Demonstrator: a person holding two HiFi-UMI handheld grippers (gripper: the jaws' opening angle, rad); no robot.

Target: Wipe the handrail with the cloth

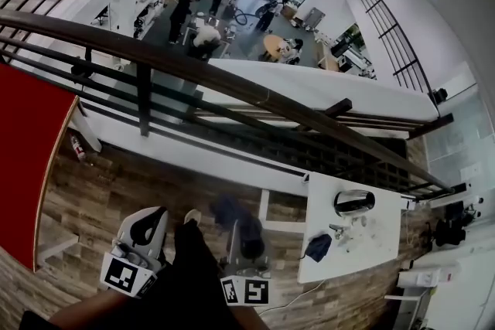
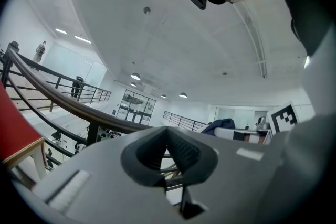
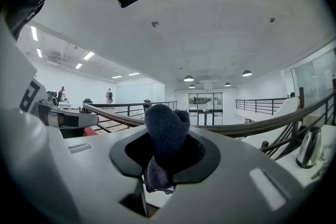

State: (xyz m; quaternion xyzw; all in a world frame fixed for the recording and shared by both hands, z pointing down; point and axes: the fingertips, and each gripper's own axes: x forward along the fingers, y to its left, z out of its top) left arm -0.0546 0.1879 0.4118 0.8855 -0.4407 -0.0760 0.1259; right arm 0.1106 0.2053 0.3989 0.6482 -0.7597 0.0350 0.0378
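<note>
The dark brown handrail point(image 1: 232, 85) runs across the head view from upper left to lower right, above an atrium. Both grippers are low in that view, below the rail and apart from it, pointing up. My right gripper point(image 1: 247, 239) is shut on a dark blue cloth point(image 3: 165, 136), which bulges out between its jaws. The same cloth point(image 1: 249, 234) shows as a dark lump in the head view. My left gripper point(image 1: 147, 229) sits beside it to the left; its jaws point(image 2: 168, 139) meet with nothing between them. The handrail point(image 2: 63, 103) also curves past behind the left jaws.
A white table point(image 1: 383, 243) at the right carries a metal kettle point(image 1: 354, 202) and a dark bundle point(image 1: 317, 247). A red panel point(image 1: 23, 158) stands at the left. Thin railing bars point(image 1: 143, 100) run below the handrail. People stand on the floor far below.
</note>
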